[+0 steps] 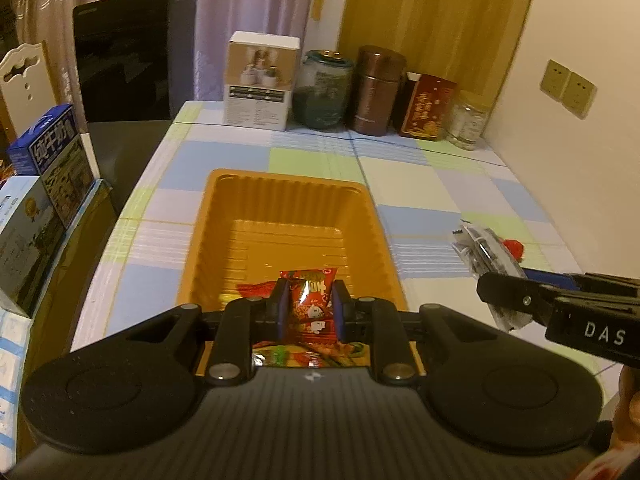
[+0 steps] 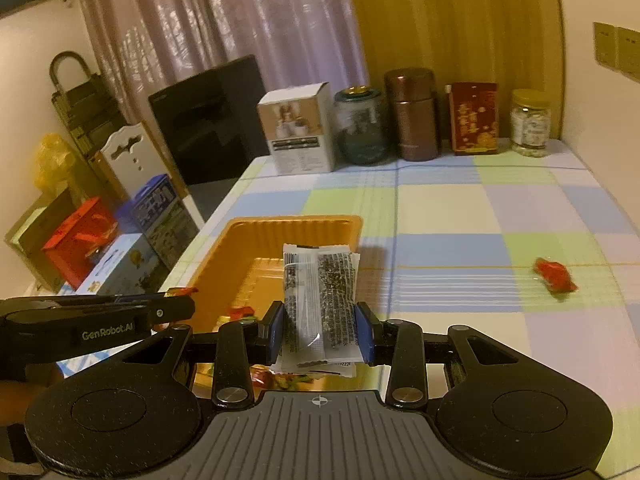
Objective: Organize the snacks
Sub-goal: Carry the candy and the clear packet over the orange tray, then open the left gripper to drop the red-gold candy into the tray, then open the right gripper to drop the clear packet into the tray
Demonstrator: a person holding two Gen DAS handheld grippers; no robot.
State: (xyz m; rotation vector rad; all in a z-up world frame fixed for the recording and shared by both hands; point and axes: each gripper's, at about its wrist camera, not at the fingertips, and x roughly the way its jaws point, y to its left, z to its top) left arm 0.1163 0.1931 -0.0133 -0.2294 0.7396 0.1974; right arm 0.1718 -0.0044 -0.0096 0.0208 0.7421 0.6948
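My left gripper (image 1: 309, 300) is shut on a red snack packet (image 1: 312, 300) and holds it above the near end of the orange plastic tray (image 1: 224, 216). Other red and colourful packets (image 1: 256, 290) lie in the tray's near end. My right gripper (image 2: 320, 322) is shut on a clear packet with dark printed contents (image 2: 320, 292), held over the tray's right near corner (image 2: 352, 224). In the left wrist view the right gripper (image 1: 492, 286) shows at the right with that packet (image 1: 486, 248). A small red snack (image 2: 554, 276) lies on the tablecloth at the right.
Along the back of the checked tablecloth stand a white box (image 1: 260, 80), a glass jar (image 1: 324, 92), a brown canister (image 1: 376, 90), a red box (image 1: 428, 106) and a small jar (image 1: 468, 122). Milk cartons (image 1: 48, 168) stand off the table's left edge. The wall is at the right.
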